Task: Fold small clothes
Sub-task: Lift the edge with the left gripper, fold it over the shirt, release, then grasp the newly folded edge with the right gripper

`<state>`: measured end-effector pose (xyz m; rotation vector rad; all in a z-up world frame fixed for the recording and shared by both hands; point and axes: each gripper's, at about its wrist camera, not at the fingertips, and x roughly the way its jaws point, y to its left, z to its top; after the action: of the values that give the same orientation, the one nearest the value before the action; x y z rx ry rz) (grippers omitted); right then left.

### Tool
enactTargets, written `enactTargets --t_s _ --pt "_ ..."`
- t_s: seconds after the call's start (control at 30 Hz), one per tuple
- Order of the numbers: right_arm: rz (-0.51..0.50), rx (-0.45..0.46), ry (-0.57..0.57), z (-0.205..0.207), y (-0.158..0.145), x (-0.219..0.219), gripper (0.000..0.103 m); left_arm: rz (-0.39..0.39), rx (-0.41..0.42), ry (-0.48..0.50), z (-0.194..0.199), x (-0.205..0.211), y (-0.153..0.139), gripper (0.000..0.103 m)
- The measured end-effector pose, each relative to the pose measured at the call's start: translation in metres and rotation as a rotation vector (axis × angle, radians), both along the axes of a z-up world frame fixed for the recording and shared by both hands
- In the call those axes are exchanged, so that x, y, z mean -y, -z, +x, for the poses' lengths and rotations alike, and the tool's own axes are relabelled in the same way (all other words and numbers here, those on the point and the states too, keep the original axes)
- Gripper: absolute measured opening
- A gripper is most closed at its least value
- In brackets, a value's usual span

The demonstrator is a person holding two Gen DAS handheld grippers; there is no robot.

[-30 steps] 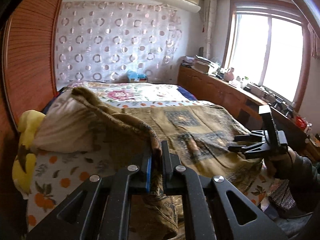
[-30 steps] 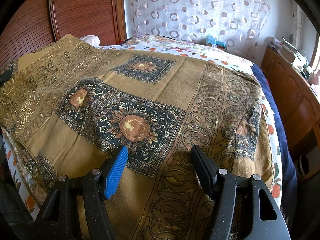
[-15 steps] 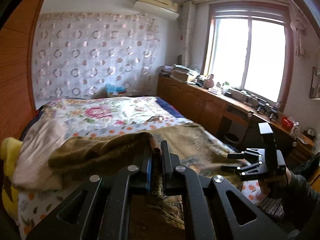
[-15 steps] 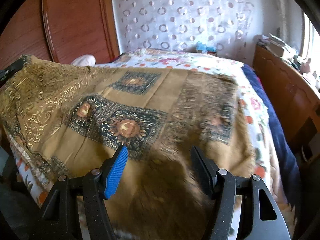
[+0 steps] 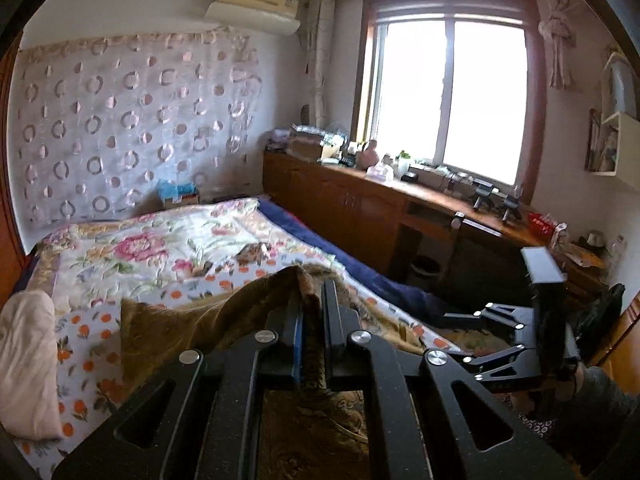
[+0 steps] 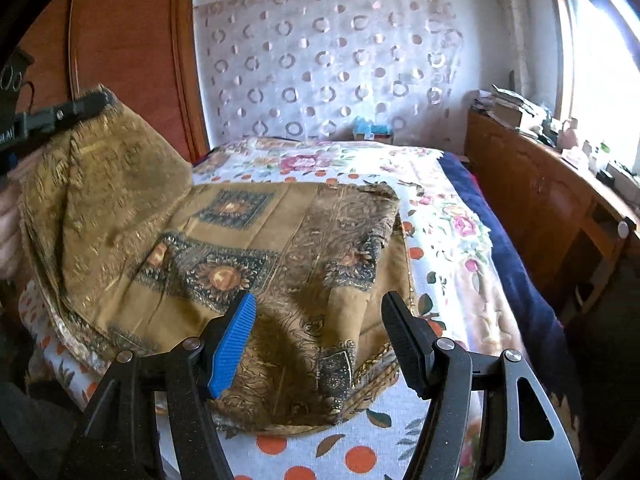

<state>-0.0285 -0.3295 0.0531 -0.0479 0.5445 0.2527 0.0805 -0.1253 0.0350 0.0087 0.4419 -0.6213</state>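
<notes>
The fringed brown cloth (image 6: pixel 248 248) has lifted, pinched in the left gripper (image 5: pixel 311 312); right gripper (image 6: pixel 320 332) jaws spread.

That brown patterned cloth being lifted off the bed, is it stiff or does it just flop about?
Probably floppy: the brown patterned cloth sags in soft folds from the left gripper, which pinches one edge. It likely drags rather than slides, since its far part bunches on the bed sheet. It seems fairly light, as one thin pinch holds it up.
</notes>
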Motion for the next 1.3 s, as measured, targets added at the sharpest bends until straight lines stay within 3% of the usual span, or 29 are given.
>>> enactTargets --t_s 0.13,0.2,0.4,0.77,1.13,1.3 --pt "-0.005 -0.012 -0.013 -0.001 0.010 -0.009 0.068 0.038 -0.076 0.013 0.003 0.008 0.019 0.020" --pt "0.000 -0.020 -0.019 0.004 0.012 -0.008 0.068 0.036 -0.090 0.014 -0.001 0.007 0.024 0.041" --pt "0.004 -0.042 -0.060 0.012 0.012 -0.010 0.068 0.057 -0.072 -0.030 -0.022 -0.012 0.029 0.066" --pt "-0.054 -0.104 -0.207 0.050 0.025 -0.058 0.066 0.086 -0.103 -0.183 -0.030 -0.063 0.056 0.069" --pt "-0.094 -0.166 -0.287 0.082 0.034 -0.074 0.010 0.066 -0.136 -0.245 -0.021 -0.092 0.075 0.069" --pt "-0.050 -0.088 -0.297 0.071 0.021 -0.069 0.006 0.082 -0.146 -0.252 -0.019 -0.089 0.082 0.069"
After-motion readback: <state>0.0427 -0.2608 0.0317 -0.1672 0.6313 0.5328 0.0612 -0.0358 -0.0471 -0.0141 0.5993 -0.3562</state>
